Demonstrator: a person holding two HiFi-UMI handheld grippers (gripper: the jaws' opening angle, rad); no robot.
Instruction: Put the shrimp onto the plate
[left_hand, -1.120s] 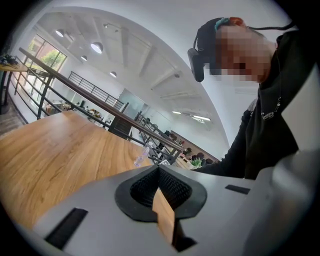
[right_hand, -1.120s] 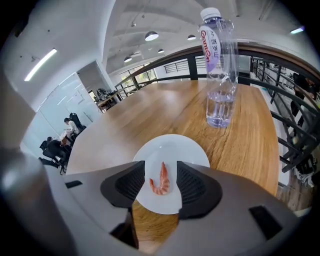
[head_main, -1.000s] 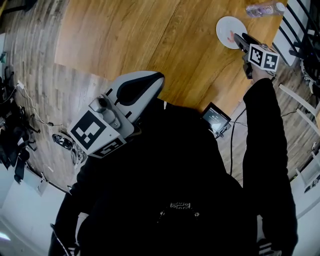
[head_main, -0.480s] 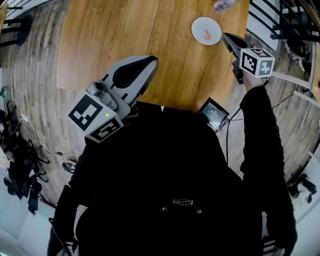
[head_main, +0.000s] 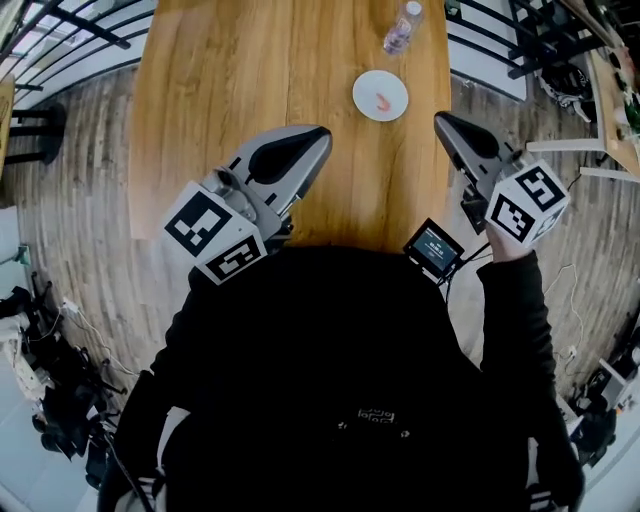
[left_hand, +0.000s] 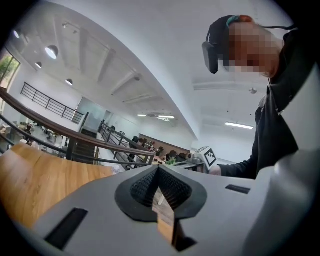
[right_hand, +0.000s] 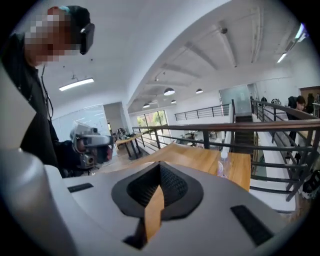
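A pink shrimp (head_main: 383, 100) lies on a small white plate (head_main: 364, 86) at the far right of the wooden table (head_main: 230, 90). My right gripper (head_main: 438, 117) is lifted well back from the plate, near the table's right edge. Its jaws have just been closing and now stand shut with nothing between them (right_hand: 160, 164). My left gripper (head_main: 322, 132) hovers over the table's near edge, left of the plate, also shut and empty (left_hand: 159, 167). In both gripper views only a thin sliver of table shows behind the jaws.
A clear plastic bottle (head_main: 399, 30) lies beyond the plate at the table's far end and stands out in the right gripper view (right_hand: 221, 162). A small screen device (head_main: 433, 248) hangs at the table's near right edge. Black railings (head_main: 70, 30) flank the table.
My right gripper has left the plate, risen and drawn back toward the person, leaving the shrimp on the plate. The left gripper has lifted a little. The head view has shifted.
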